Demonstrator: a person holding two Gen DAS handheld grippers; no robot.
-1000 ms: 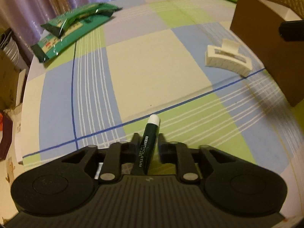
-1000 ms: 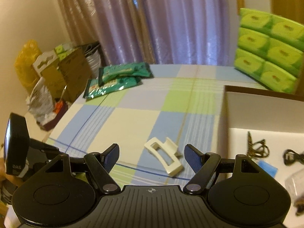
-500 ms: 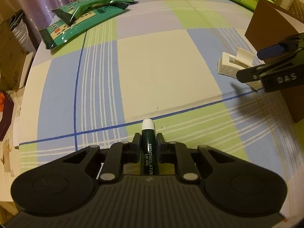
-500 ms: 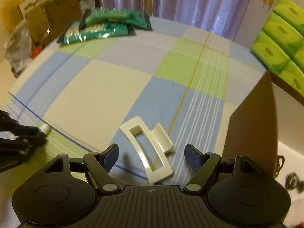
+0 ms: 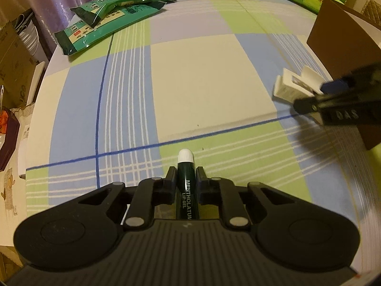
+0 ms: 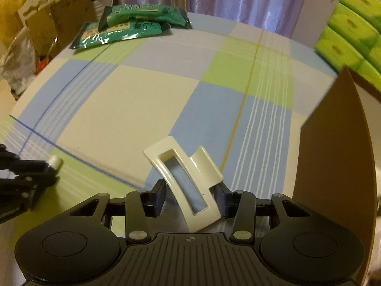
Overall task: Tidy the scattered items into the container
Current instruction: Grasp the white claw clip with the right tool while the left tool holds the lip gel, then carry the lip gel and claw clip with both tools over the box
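My left gripper [image 5: 186, 176] is shut on a dark green lip gel tube [image 5: 188, 186] whose white cap points forward over the checked tablecloth. My right gripper [image 6: 189, 191] has closed on a cream hair claw clip [image 6: 188, 181], which tilts between the fingers. In the left wrist view the clip [image 5: 295, 84] and the right gripper [image 5: 338, 104] show at the right, beside the brown cardboard box [image 5: 343, 45]. The right wrist view has the left gripper [image 6: 31, 174] at its left edge and the box wall [image 6: 333, 157] at the right.
Two green snack packets [image 5: 112, 16] lie stacked at the table's far left corner, also the packets [image 6: 133, 23] in the right wrist view. Green tissue packs [image 6: 352, 28] stand behind the box. Cardboard boxes and bags [image 6: 35, 28] crowd the floor past the left table edge.
The right gripper came down around the hair clip and closed on it; it was open before. The left gripper keeps the lip gel tube, now straight between its fingers.
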